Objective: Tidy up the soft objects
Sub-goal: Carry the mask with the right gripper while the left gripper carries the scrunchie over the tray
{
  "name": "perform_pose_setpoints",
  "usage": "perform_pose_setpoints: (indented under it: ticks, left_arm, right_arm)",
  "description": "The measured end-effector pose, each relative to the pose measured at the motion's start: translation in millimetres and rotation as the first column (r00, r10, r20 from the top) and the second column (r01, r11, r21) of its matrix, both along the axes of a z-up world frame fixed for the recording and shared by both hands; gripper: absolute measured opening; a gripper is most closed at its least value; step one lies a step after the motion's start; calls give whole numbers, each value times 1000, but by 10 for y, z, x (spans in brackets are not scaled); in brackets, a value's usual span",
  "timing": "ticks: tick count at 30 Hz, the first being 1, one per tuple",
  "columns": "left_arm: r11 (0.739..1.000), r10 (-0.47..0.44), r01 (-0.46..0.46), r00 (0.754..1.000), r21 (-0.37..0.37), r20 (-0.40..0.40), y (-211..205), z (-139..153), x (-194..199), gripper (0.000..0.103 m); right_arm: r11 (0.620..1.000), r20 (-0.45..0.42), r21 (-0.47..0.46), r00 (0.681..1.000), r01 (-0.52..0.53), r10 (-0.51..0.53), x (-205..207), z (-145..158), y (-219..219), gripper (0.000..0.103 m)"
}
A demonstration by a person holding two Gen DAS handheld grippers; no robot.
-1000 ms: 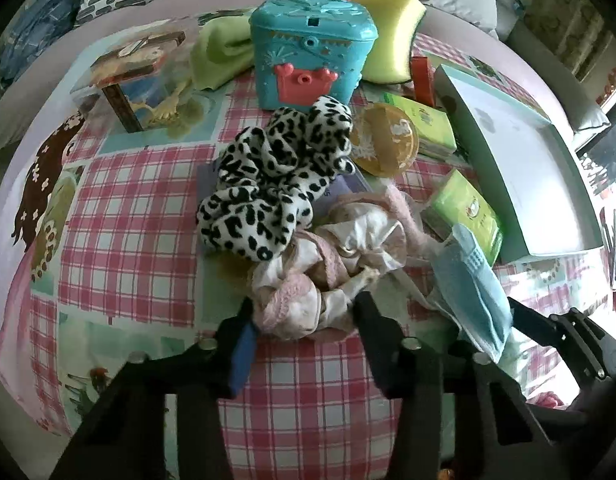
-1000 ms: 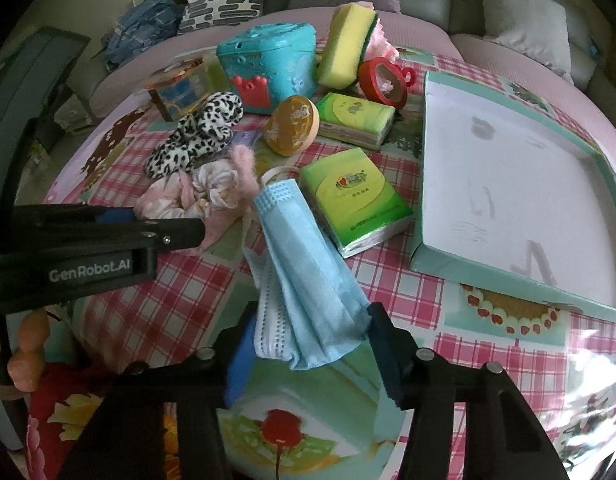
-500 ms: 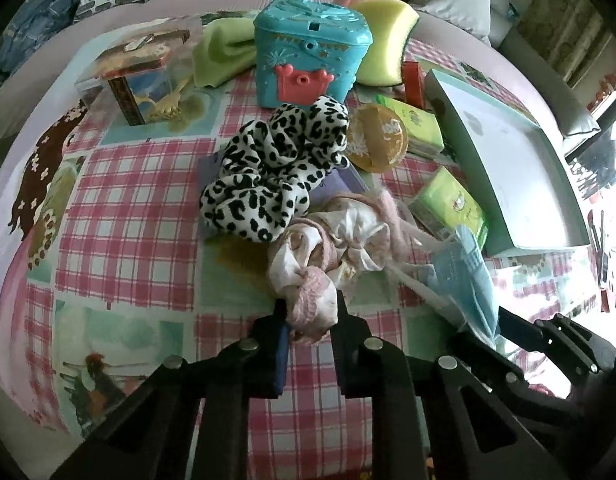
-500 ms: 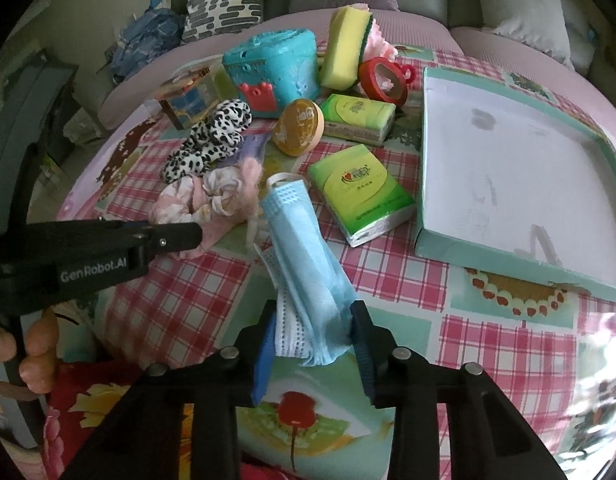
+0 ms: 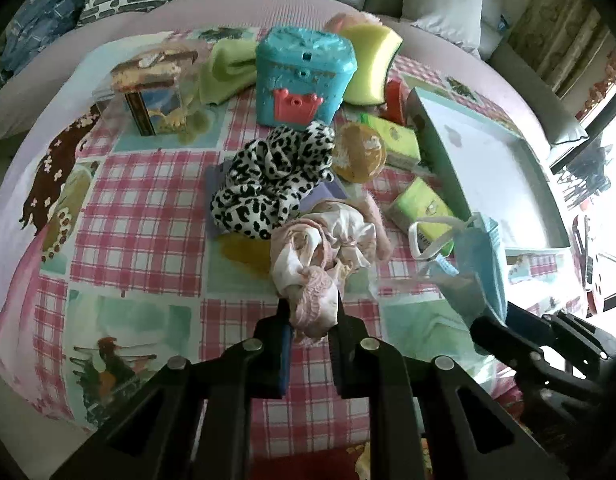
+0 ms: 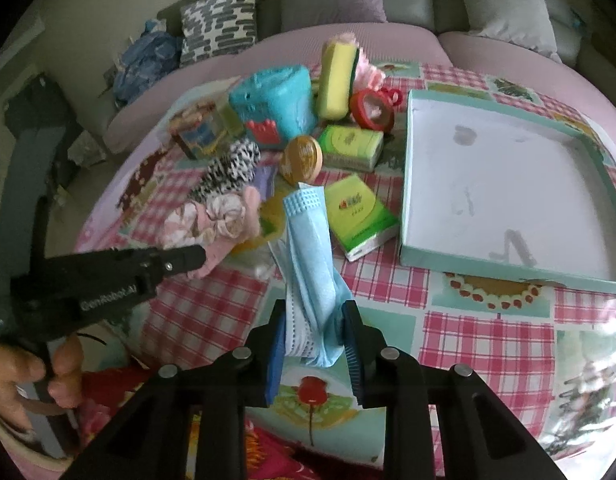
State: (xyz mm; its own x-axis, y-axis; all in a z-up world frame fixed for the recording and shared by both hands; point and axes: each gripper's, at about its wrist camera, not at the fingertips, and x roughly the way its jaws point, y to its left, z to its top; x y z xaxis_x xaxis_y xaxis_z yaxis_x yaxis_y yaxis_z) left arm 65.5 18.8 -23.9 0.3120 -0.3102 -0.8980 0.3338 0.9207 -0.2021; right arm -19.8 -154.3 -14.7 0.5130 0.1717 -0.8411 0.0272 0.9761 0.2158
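Now, left tool [image 5: 309, 320]: jaws just closed, clamping the pink scrunchie [image 5: 313, 300].
Right tool [image 6: 313, 334]: jaws just closed, pinching the blue face mask [image 6: 309, 264].
Tray [image 6: 507, 272]: right of both.

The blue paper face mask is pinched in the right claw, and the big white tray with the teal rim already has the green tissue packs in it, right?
Not quite. The big white tray with the teal rim has nothing in it; the green tissue packs lie on the checked cloth beside it, as the right wrist view shows. The blue paper face mask is indeed pinched in the right claw.
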Motion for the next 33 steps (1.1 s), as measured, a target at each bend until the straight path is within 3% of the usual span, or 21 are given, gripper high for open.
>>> perform_pose_setpoints:
  ticks: [8, 14, 22, 33]
  left_arm:
    - [1000, -5, 5, 999, 11, 50, -64, 304, 10, 16]
    - [1000, -20, 19, 994, 11, 106, -240, 650, 136, 16]
    - [998, -63, 65, 983, -6, 170, -781, 892, 344, 16]
    - [989, -147, 149, 976, 1, 163, -1735, 653, 606, 16]
  right_arm:
    - [999, 69, 21, 997, 39, -41, 25, 292, -145, 28]
    - [987, 129, 28, 979, 157, -159, 150, 481, -462, 28]
    - [935, 154, -1, 923, 356, -351, 337, 592, -1103, 28]
    - [826, 107, 19, 821, 563, -561, 528, 447, -1977, 29]
